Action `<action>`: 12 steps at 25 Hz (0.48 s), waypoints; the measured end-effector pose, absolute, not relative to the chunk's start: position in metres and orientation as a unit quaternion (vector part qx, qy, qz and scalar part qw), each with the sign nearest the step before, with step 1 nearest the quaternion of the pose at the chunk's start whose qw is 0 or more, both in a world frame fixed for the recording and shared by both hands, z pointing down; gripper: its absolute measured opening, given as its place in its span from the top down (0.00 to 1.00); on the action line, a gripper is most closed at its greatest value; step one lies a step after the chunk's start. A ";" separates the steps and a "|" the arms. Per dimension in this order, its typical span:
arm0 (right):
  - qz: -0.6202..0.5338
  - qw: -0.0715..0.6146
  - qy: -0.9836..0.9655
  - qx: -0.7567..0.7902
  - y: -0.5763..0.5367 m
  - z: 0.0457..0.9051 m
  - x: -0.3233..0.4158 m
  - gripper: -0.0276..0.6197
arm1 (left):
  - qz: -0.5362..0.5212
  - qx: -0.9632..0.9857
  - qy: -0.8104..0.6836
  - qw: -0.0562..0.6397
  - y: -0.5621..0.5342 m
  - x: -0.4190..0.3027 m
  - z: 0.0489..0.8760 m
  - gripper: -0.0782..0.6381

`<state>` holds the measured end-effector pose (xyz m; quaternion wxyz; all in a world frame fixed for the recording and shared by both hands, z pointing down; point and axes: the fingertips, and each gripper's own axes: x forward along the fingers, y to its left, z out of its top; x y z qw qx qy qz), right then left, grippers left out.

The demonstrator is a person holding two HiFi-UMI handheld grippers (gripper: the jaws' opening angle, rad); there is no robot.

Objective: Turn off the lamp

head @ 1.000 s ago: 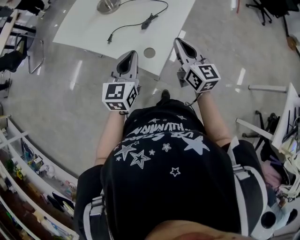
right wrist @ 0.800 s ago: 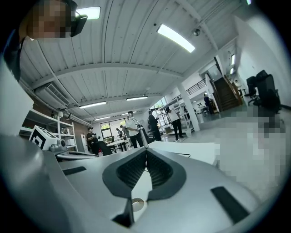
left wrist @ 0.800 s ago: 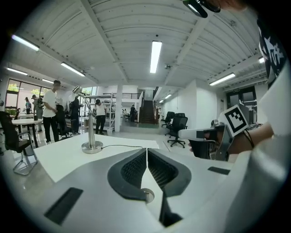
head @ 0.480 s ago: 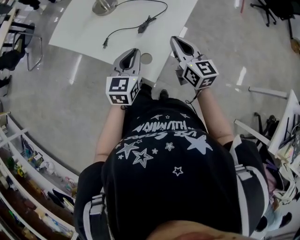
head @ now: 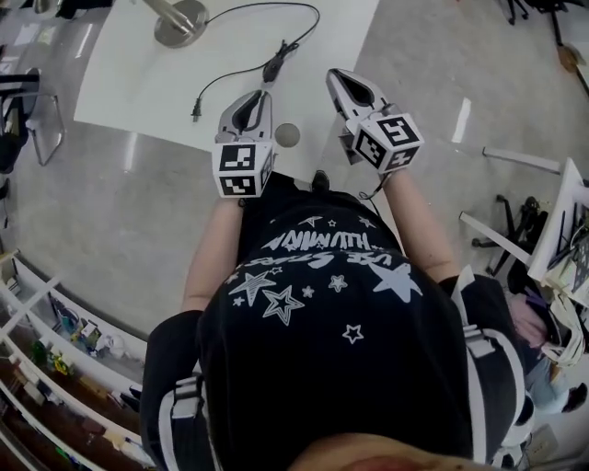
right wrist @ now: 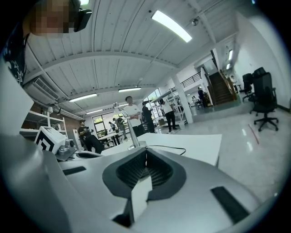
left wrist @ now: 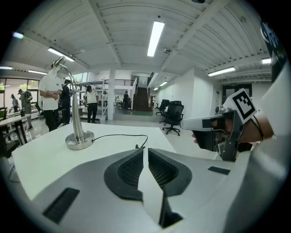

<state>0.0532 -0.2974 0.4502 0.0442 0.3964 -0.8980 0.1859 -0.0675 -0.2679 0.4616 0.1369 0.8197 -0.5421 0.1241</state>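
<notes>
My left gripper (head: pixel 260 97) and right gripper (head: pixel 337 77), both pressed together and empty, hover at the table's (head: pixel 138 83) near edge with the lamp (head: pixel 180 22) at its far-left corner, so a blunt poke could skid the switch (head: pixel 272 66) on its cord (head: pixel 241 72) away, or tug the lamp over.

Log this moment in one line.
left gripper: shut, empty | right gripper: shut, empty | lamp: on table, untouched | cord switch: ahead of left gripper

White table (head: pixel 138 83) bearing a round metal lamp base (head: pixel 180 22), black cord (head: pixel 276 11) looping out from that base, inline switch (head: pixel 273 66) and loose plug (head: pixel 196 113) lying nearer than the base.
</notes>
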 end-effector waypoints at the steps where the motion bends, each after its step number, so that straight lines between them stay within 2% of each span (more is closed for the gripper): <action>1: 0.189 0.049 -0.896 0.399 -0.302 0.456 0.052 0.95 | 0.135 0.824 -0.533 0.137 -0.273 -0.066 0.470 0.87; 7: 0.181 0.087 -0.892 0.405 -0.320 0.483 0.035 0.95 | 0.183 0.840 -0.488 0.148 -0.293 -0.056 0.504 0.76; 12: 0.180 0.103 -0.897 0.389 -0.331 0.494 0.016 0.95 | 0.240 0.838 -0.479 0.104 -0.311 -0.057 0.524 0.67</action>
